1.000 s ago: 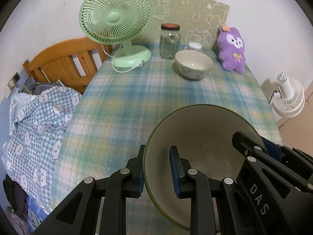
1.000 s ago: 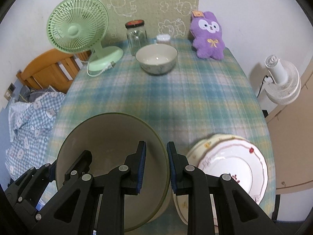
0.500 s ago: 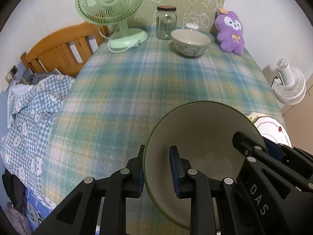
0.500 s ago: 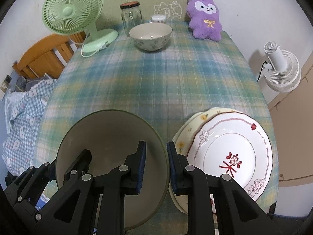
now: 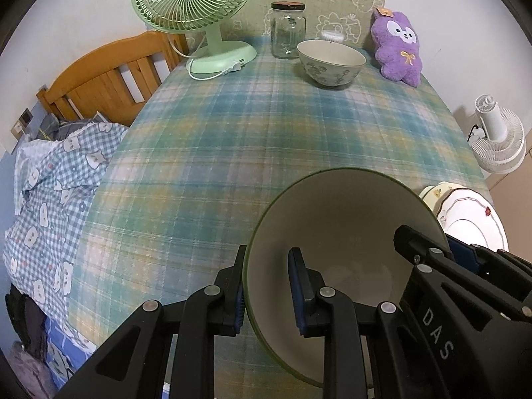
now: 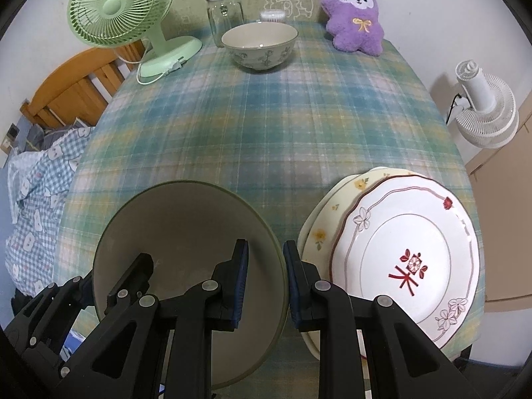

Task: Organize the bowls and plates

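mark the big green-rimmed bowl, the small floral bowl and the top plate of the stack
big green-rimmed bowl [image 6: 186, 229], right wrist view, bare inner wall.
small floral bowl [image 6: 262, 56], right wrist view, patterned outer side.
top plate [image 6: 409, 249], right wrist view, white centre above the red motif.

The right gripper [image 6: 265, 282] is clamping the near-right rim of the big green-rimmed bowl [image 6: 186, 232], the left gripper [image 6: 109, 286] gripping its opposite edge. Just beside it, the white plate [image 6: 409, 259] is sitting on the yellow floral plate [image 6: 327, 219] atop the plaid tablecloth [image 6: 266, 126].
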The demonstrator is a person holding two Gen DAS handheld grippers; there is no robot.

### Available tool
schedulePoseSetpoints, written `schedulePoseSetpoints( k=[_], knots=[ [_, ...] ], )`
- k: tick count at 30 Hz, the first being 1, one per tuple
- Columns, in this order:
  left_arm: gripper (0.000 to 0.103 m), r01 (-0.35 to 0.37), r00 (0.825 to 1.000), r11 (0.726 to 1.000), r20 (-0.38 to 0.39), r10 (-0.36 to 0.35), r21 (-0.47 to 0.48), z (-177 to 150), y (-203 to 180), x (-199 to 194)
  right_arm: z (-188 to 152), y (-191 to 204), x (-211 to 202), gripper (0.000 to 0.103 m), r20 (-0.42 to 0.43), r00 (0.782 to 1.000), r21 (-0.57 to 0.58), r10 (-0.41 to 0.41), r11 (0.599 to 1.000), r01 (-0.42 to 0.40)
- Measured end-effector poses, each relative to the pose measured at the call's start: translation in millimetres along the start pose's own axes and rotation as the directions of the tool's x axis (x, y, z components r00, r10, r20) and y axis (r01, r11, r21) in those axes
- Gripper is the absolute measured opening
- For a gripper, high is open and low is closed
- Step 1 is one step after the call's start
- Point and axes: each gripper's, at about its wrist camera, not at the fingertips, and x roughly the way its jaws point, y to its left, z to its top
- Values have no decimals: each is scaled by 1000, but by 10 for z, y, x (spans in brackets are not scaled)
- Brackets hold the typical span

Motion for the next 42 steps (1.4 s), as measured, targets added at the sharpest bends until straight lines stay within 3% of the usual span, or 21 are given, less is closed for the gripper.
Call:
schedulePoseSetpoints(
  k=[15, 18, 20, 21, 22, 24, 26, 30, 42],
  knots=[
    [21, 18, 1000, 1000, -7, -18, 6, 23, 8, 66, 23, 19, 90, 28, -6, 1000, 4, -28, 1000, 28],
    [25, 32, 999, 1000, -16, -32, 2, 21, 27, 70, 35, 8, 90, 28, -18, 1000, -8, -21, 1000, 21],
    [35, 45, 999, 999, -27, -45, -11, 21, 58, 70, 41, -9, 89, 30, -28, 1000, -10, 1, 1000, -2],
    [37, 48, 999, 999, -25, -48, -14, 24, 67, 54, 43, -23, 74, 37, -29, 999, -7, 23, 1000, -24],
    [43, 42, 999, 999, -18, -42, -9, 30, 66, 27, 45, -34, 49, 52, -25, 999, -4, 37, 999, -37],
    [58, 21, 1000, 1000, 20, -22, 13, 51, 48, -66, 41, -42, -45, 68, 13, 1000, 8, 26, 1000, -26],
    [71, 6, 998, 1000, 67, -7, 13, 78, 47, -183, 56, -56, -150, 76, 53, 998, 8, 27, 1000, -28],
    [74, -13, 996, 1000, 93, 13, 0, 164, 68, -342, 133, -22, -353, 76, 91, 995, -11, 43, 999, -43],
    [87, 58, 981, 997, 182, -66, 47, 622, 172, -787, 469, 124, -1009, 78, 248, 969, 16, 3, 1000, -8]
  ],
)
